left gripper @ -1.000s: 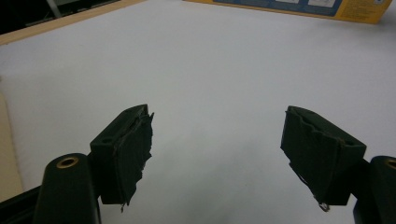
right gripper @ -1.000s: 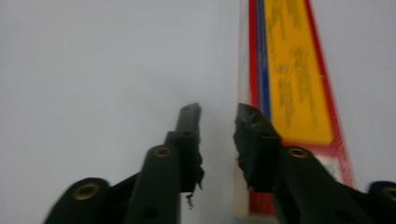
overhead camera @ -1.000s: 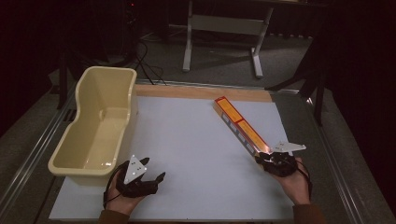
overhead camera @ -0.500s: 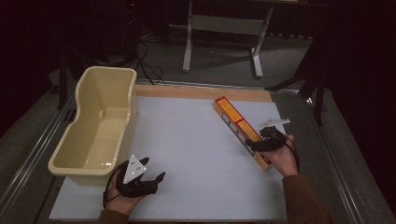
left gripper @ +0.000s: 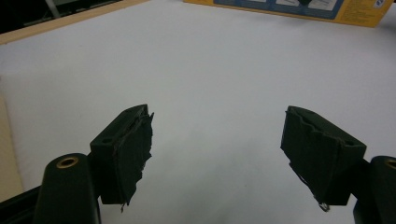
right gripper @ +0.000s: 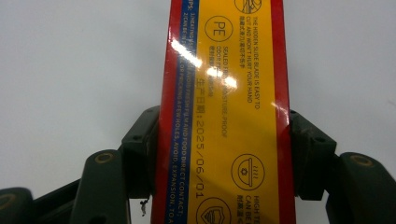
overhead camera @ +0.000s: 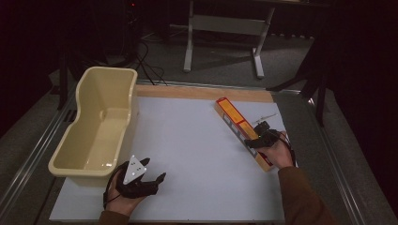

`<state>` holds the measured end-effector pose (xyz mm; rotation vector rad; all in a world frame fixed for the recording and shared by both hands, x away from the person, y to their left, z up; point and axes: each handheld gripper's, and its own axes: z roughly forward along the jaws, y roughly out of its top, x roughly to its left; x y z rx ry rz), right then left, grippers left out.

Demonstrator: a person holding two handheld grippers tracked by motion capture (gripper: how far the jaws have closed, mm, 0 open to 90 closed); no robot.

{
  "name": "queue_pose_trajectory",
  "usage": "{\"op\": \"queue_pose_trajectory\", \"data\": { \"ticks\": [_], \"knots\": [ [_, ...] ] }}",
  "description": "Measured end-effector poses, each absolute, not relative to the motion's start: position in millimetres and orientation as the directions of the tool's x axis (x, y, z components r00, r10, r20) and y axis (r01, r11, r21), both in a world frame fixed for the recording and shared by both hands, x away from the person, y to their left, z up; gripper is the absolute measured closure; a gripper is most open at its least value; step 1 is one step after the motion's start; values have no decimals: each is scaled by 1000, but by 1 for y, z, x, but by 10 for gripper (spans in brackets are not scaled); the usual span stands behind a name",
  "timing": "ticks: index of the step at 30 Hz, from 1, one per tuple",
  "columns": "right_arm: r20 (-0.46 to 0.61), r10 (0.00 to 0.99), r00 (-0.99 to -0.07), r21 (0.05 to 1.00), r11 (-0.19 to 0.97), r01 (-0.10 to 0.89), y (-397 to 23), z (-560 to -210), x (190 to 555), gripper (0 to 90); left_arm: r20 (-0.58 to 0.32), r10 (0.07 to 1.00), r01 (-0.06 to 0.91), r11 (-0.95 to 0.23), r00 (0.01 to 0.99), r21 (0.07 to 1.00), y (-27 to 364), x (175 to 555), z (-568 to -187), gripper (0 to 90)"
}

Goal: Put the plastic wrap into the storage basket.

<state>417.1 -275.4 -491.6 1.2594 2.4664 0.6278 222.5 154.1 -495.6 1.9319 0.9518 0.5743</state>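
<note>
High view, starting at the near edge of the white table (overhead camera: 197,154): the left gripper (overhead camera: 149,180) rests low on the table in the person's left hand (overhead camera: 123,194), just in front of the near end of a cream plastic tub (overhead camera: 96,124). A grey three-cornered plate sits on top of it. Its jaws stand wide apart with nothing between them; the left gripper view confirms this, showing bare white table in the gap between the left gripper (left gripper: 217,149) pads.

Farther in and on the right side of the table, the right hand (overhead camera: 277,152) holds the right gripper (overhead camera: 249,142) across a long, narrow box (overhead camera: 234,123). This box is red and yellow and lies flat, running diagonally from near the right hand away toward the far wooden edge of the table. The gripper sits over its near half, not at the very end.

The right gripper view looks along the box (right gripper: 224,107), which runs straight up between the two black jaws of the right gripper (right gripper: 224,161). The jaws have just been closing, and each pad now sits against one long red side of the box, so the box is clasped across its width. Printed text and a date show on its glossy yellow top.

Beyond the table, metal legs of a stand (overhead camera: 223,28) rise from a dark floor.
</note>
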Motion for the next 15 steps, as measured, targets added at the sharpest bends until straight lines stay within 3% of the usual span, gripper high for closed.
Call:
{"op": "queue_pose_trajectory", "data": {
  "ticks": [12,15],
  "knots": [
    [-62,815,-576,459,536,708,-284,-488,362,375,17,804,398,-312,594,862,153,223,-496,243],
    [-50,815,-578,455,534,713,-284,-486,361,301,19,803,398,-315,596,862,153,223,-496,243]
  ]
}}
